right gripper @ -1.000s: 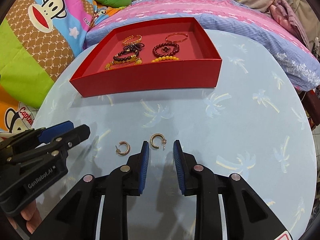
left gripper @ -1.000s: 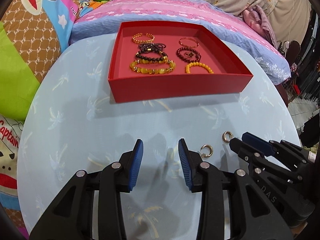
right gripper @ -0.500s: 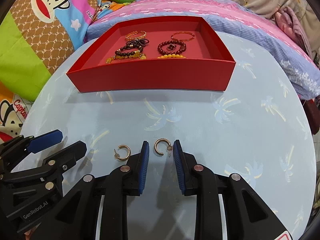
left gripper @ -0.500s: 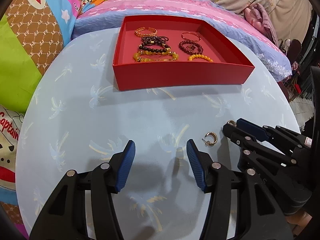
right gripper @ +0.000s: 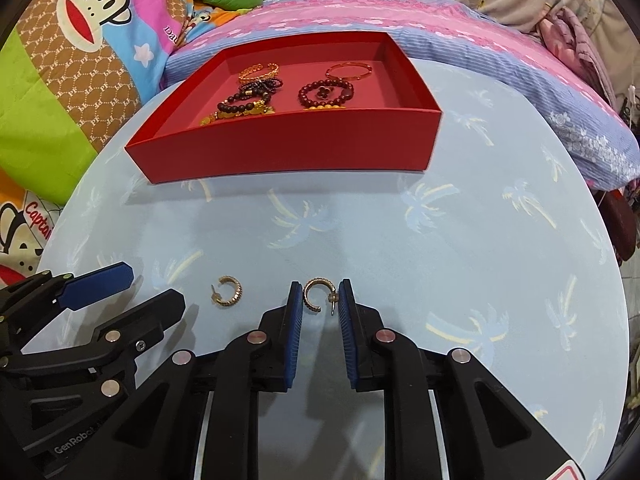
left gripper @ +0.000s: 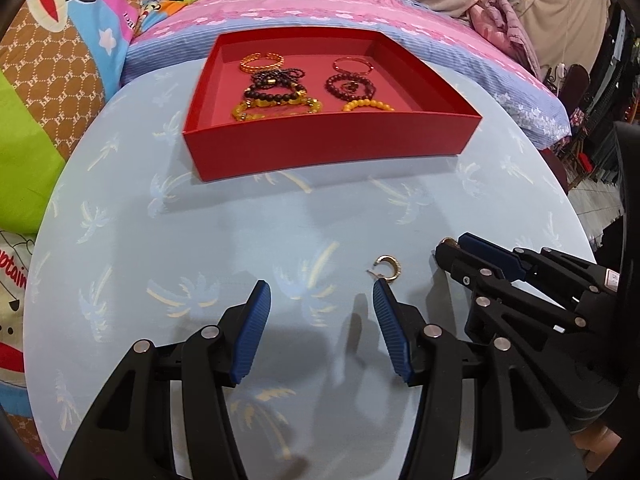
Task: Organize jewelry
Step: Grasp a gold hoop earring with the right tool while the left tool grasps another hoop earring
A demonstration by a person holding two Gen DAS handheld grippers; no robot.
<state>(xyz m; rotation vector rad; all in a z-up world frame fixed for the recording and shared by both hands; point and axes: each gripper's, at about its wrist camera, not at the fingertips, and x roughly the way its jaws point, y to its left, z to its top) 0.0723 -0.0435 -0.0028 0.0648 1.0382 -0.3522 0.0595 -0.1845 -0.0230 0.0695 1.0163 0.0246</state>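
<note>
Two gold hoop earrings lie on the light blue table. One earring [right gripper: 317, 294] sits between the tips of my right gripper [right gripper: 319, 295], whose jaws are narrowly open around it with small gaps either side. The other earring [right gripper: 227, 290] lies to its left; in the left wrist view this earring [left gripper: 387, 268] lies just beyond my right finger's tip. My left gripper [left gripper: 320, 294] is wide open and empty. The red box [left gripper: 328, 140] at the back holds several bracelets [left gripper: 276, 96].
The round table [left gripper: 160, 240] has a palm-print cover. Colourful cartoon bedding [right gripper: 80, 60] lies to the left and a pink and blue quilt [right gripper: 480, 40] behind. My right gripper also shows in the left wrist view [left gripper: 450, 250].
My left gripper has opened wider and shifted left of its earring. My right gripper has moved forward, so the earring now sits between its fingertips.
</note>
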